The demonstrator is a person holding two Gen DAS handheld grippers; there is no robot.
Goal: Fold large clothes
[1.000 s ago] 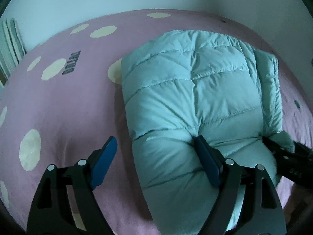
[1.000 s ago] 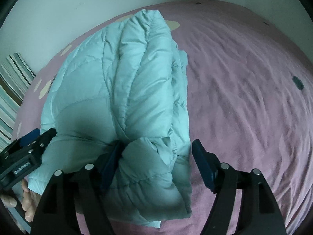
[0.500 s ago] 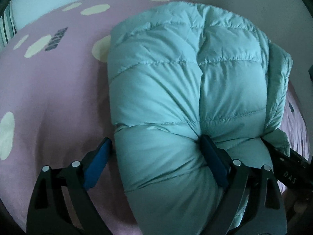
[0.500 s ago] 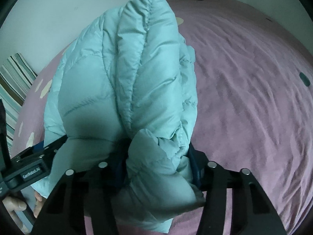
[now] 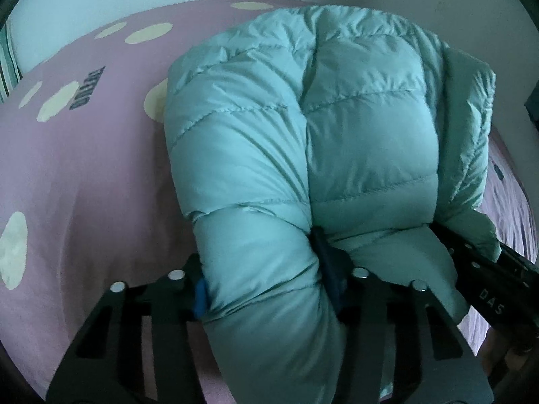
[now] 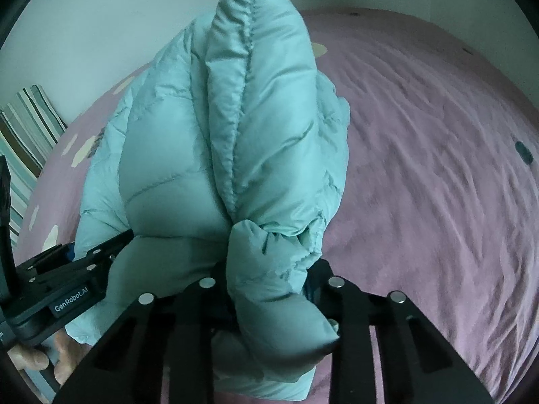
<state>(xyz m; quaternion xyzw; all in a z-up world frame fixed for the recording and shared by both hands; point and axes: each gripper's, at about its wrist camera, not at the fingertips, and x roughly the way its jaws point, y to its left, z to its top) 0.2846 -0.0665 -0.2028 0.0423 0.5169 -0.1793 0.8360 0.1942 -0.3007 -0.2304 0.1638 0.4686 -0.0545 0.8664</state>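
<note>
With both tools clamped on its near edge, the teal down jacket (image 5: 303, 141) rises ahead of the left gripper (image 5: 266, 286) and right gripper (image 6: 273, 289), its length running away toward the pale wall (image 6: 101, 17); each grips one corner above the mauve dotted bedspread (image 5: 84, 168).

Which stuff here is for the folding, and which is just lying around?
For the folding:
puffy jacket
left gripper, shut on it
right gripper, shut on it

Just there:
spotted pink bedsheet
striped cloth at the bed's edge
wall
</note>
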